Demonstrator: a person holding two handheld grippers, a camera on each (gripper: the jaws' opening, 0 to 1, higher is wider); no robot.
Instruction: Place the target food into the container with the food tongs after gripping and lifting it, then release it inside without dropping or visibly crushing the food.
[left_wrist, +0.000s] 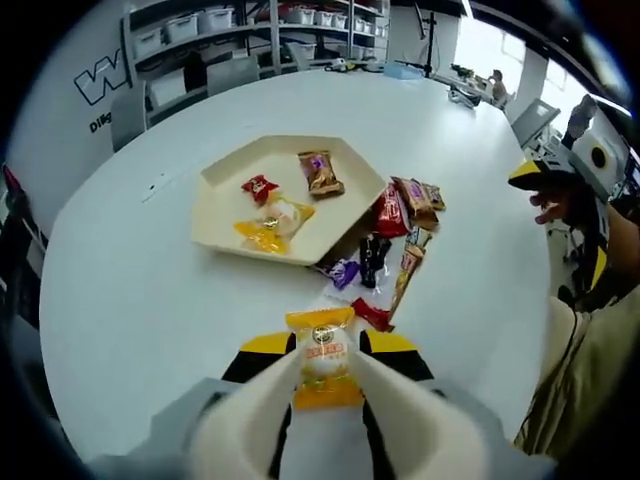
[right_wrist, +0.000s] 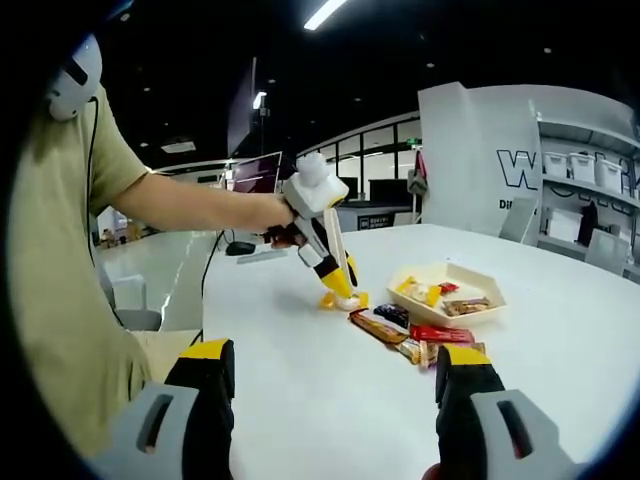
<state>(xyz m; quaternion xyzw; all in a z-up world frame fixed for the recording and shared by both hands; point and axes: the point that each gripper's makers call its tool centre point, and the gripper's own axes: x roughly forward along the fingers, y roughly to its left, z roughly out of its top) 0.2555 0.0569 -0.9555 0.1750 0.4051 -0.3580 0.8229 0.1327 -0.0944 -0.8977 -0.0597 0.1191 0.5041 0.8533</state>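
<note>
A lab or office: storage shelves (left_wrist: 250, 35) with bins, monitors (right_wrist: 257, 172), long white table (left_wrist: 130, 290).

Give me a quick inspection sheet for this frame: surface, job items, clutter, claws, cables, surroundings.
Surface: white table, large, rounded.
Job's things: cream hexagonal tray holds several wrapped snacks; yellow-wrapped snack sits between the tongs.
Clutter: loose pile of wrapped snacks beside the tray, some touching its edge.
Claws: left claw shut on the tongs, which pinch the yellow-wrapped snack just above the table; right claw open, holding nothing.
Cables: dark cable hanging off the table's far edge, right gripper view.
Surroundings: shelving with white bins, wall lettering, monitors, chairs; the person's sleeve and arm.
</note>
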